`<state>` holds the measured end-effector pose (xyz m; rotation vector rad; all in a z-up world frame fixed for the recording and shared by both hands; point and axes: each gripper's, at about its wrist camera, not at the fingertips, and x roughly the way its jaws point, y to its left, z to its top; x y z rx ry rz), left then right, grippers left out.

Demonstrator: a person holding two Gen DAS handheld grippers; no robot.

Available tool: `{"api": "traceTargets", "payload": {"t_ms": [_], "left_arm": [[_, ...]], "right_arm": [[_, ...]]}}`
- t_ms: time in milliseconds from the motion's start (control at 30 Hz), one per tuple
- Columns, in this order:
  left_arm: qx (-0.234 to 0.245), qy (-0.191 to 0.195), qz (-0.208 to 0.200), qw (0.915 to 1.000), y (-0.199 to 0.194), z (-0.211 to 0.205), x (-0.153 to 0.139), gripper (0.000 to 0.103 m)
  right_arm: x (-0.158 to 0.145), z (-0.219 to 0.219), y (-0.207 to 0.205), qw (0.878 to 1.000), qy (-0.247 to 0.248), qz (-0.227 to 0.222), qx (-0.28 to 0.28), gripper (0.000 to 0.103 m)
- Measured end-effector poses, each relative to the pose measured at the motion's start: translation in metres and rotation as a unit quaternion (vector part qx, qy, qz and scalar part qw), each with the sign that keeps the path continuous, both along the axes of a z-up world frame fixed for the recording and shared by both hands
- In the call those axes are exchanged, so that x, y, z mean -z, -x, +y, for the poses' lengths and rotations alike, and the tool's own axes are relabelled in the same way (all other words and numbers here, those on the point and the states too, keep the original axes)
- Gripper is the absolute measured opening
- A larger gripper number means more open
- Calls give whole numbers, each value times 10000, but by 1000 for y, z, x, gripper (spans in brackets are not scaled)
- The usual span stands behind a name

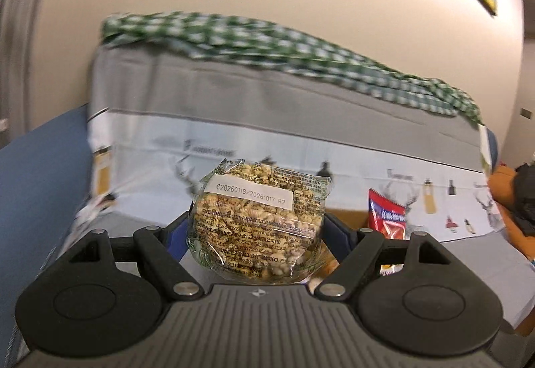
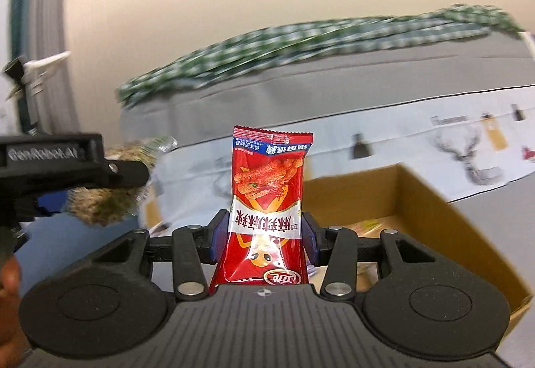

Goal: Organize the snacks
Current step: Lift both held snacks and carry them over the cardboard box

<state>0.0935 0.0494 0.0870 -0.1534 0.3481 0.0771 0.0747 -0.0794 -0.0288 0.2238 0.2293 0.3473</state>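
Note:
My left gripper (image 1: 257, 231) is shut on a clear packet of puffed-grain snack (image 1: 259, 220) and holds it up in the air. My right gripper (image 2: 264, 234) is shut on a red snack packet (image 2: 267, 200), held upright above the near-left corner of an open cardboard box (image 2: 431, 200). The red packet also shows in the left wrist view (image 1: 388, 217), to the right. The left gripper (image 2: 67, 164) with its grain packet (image 2: 110, 200) shows blurred at the left of the right wrist view.
A grey sofa back (image 1: 267, 93) with a green checked cloth (image 1: 267, 36) on top stands behind. A white printed cloth with deer drawings (image 2: 468, 154) covers the seat. The box holds some yellow packets (image 2: 371, 224). An orange and black heap (image 1: 515, 197) lies far right.

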Motion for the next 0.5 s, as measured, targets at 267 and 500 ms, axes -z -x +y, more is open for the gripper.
{"api": "traceTargets", "payload": {"t_ms": [267,500], "left_arm": [[347,-85,-134,9993,-54,-44,-8,84],[610,-114,-98,9980,-71,-72,-2,84]], "right_arm": [[8,-43,-33,9957,-124,139,906,47],[15,-59,-39,9921,-420,252,1155,47]]}}
